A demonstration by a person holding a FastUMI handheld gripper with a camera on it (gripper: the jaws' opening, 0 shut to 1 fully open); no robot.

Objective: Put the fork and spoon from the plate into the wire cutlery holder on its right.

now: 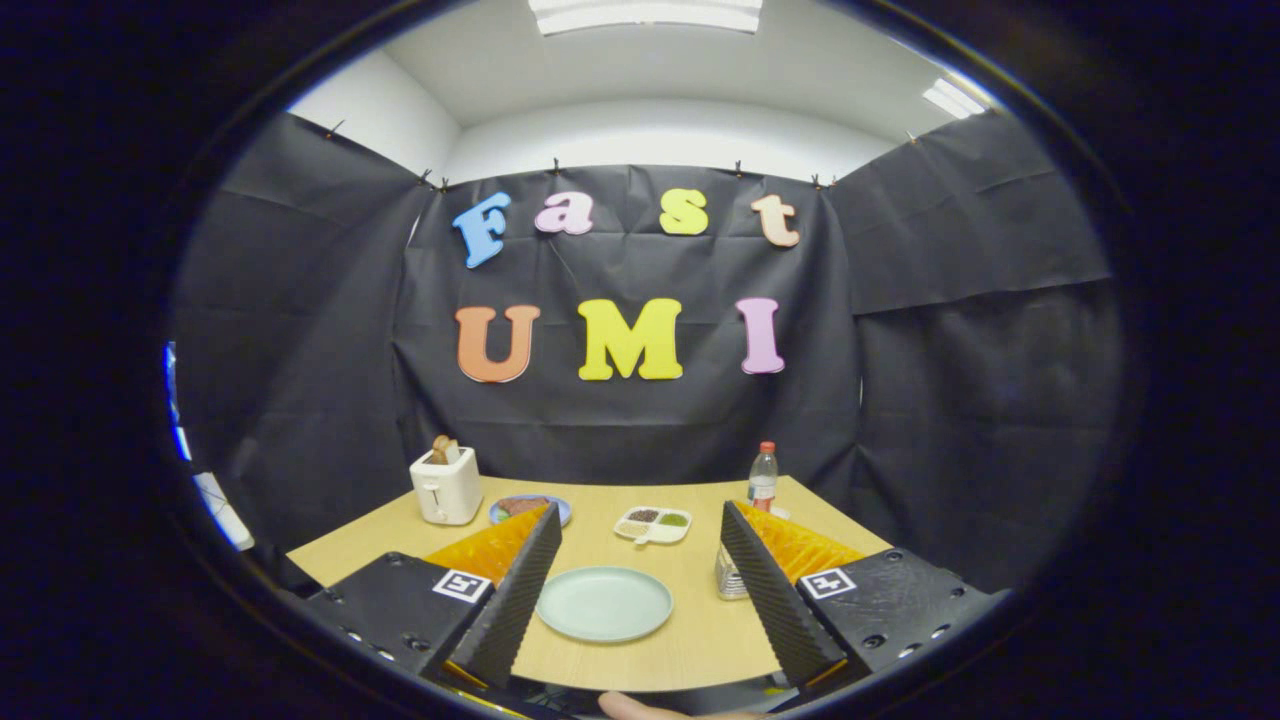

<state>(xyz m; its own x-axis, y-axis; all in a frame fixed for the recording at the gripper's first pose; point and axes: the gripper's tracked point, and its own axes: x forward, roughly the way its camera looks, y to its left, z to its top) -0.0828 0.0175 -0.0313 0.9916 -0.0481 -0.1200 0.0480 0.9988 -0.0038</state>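
hand-held gripper (638, 535), fingers spread wide, empty

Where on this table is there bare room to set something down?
Bare wood lies between the open gripper fingers, in front of the plate, and between plate and divided dish. The far side is crowded: toaster, blue plate, bottle. The wire holder sits against the right finger.

Black cloth walls (300, 330) enclose a wooden table (690, 620) beneath white ceiling lights (645, 14).
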